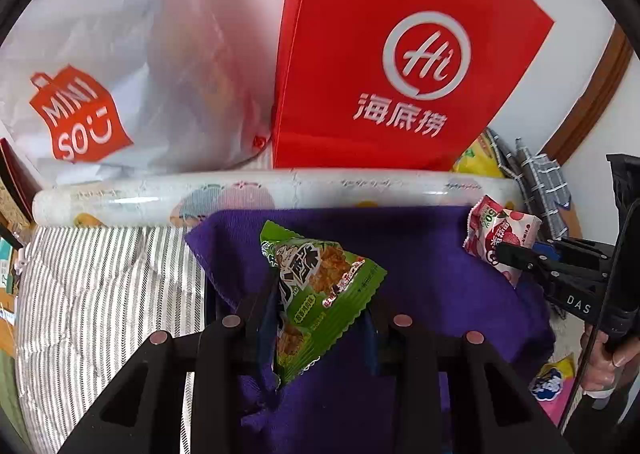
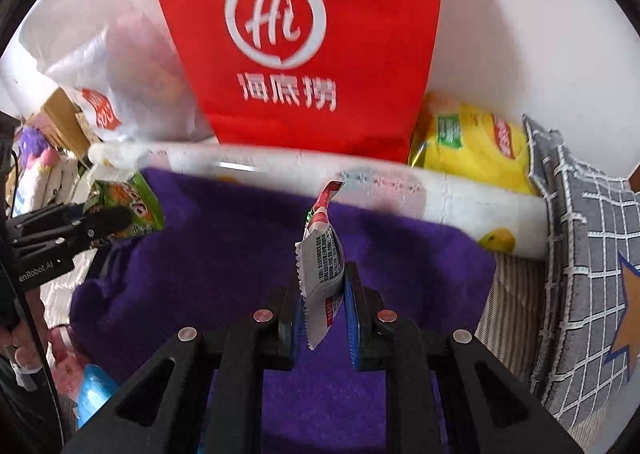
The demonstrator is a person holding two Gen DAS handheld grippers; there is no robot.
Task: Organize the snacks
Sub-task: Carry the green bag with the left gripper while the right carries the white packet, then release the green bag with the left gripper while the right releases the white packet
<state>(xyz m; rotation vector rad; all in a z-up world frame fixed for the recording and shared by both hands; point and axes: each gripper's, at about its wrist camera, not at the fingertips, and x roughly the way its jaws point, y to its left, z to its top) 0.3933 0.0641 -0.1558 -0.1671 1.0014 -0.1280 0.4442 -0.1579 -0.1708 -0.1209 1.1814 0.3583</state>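
Left claw [image 1: 320, 318] grips a green snack packet [image 1: 320, 286]; right claw [image 2: 322, 302] grips a red-and-white snack packet [image 2: 322, 266], both above a purple cloth [image 1: 420, 246]. Behind: red bag [image 1: 400, 54], white bag [image 1: 120, 74], contents hidden; a roll [image 1: 280, 192] lies between.

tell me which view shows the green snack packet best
The left wrist view: the green snack packet sits centre frame, printed face toward the camera, pinched in the left gripper. The right wrist view catches only part of it at the left edge, partly behind the gripper.
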